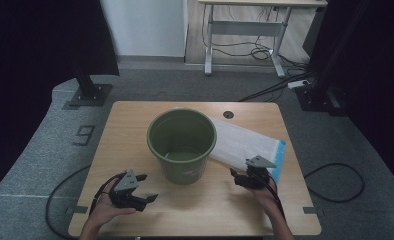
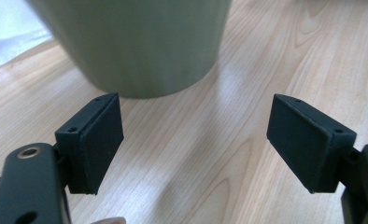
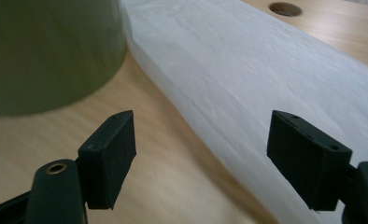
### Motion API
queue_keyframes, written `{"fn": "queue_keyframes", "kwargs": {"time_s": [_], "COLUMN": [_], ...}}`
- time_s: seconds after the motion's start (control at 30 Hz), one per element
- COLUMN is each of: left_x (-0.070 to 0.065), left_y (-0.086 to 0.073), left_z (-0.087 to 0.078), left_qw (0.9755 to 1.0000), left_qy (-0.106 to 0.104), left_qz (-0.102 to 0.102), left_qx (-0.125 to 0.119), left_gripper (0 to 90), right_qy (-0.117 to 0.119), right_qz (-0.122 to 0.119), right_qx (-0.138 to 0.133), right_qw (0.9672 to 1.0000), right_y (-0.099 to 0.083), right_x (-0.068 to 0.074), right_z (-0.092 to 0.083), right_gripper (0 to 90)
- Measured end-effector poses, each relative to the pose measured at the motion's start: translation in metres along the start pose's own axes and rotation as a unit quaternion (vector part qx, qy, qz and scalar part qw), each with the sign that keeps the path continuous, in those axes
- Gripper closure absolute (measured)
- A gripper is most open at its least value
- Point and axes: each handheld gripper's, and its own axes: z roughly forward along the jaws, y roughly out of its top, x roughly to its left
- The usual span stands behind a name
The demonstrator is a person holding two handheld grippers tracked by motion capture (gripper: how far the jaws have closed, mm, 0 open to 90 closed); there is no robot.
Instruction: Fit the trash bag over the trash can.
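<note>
Two hand-held grippers sit over a wooden worktop point(image 1: 135, 125) in the high view, one on each side of a green bucket point(image 1: 182, 145) that stands upright near the middle. The left hand-held gripper point(image 1: 144, 187) is low at the near left, held in the person's left hand point(image 1: 105, 207), its jaws spread wide with nothing between them and turned toward the bucket's base. The right hand-held gripper point(image 1: 240, 176) is at the near right, just at the near edge of a white plastic bag point(image 1: 240, 142) with a blue strip along one end; the bag lies flat to the right of the bucket, with one edge touching or tucked behind it. A round cable hole point(image 1: 228, 115) shows in the worktop beyond the bag.

In the left gripper view, the left hand-held gripper point(image 2: 194, 140) has its two black jaws far apart over bare wood. The bucket point(image 2: 140, 46) rises just ahead, slightly left of the gap, apart from the pads. A corner of the bag point(image 2: 9, 32) shows at the upper left.

In the right gripper view, the right hand-held gripper point(image 3: 201, 149) is also wide open and holds nothing. The bag point(image 3: 247, 84) runs diagonally ahead and under the right-hand jaw; whether that jaw touches it I cannot tell. The bucket point(image 3: 46, 51) stands at the upper left, and the cable hole point(image 3: 285, 8) at the top.
</note>
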Motion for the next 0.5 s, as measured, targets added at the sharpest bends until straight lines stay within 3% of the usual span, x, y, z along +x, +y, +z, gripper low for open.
{"fn": "queue_keyframes", "kwargs": {"time_s": [0.2,0.3,0.4,0.5], "left_x": [0.006,0.009,0.012,0.012], "left_y": [-0.013,-0.016,-0.017,-0.017], "left_z": [-0.001,-0.002,-0.006,-0.007], "left_qw": [0.9998,0.9996,0.9994,0.9993], "left_qy": [0.003,0.004,0.003,0.002], "left_qz": [-0.021,-0.028,-0.032,-0.036], "left_qx": [-0.001,0.003,-0.007,-0.01], "left_gripper": [18.7,19.0,19.3,19.7], "right_qy": [-0.004,0.0,-0.003,-0.002], "right_qz": [-0.02,-0.02,-0.036,-0.019], "right_qx": [0.034,0.053,0.079,0.072], "right_qw": [0.9992,0.9984,0.9962,0.9973], "right_y": [0.025,0.028,0.027,0.028], "right_x": [0.014,0.018,0.022,0.022], "right_z": [0.047,0.067,0.083,0.089], "right_gripper": [31.5,36.1,40.5,51.2]}}
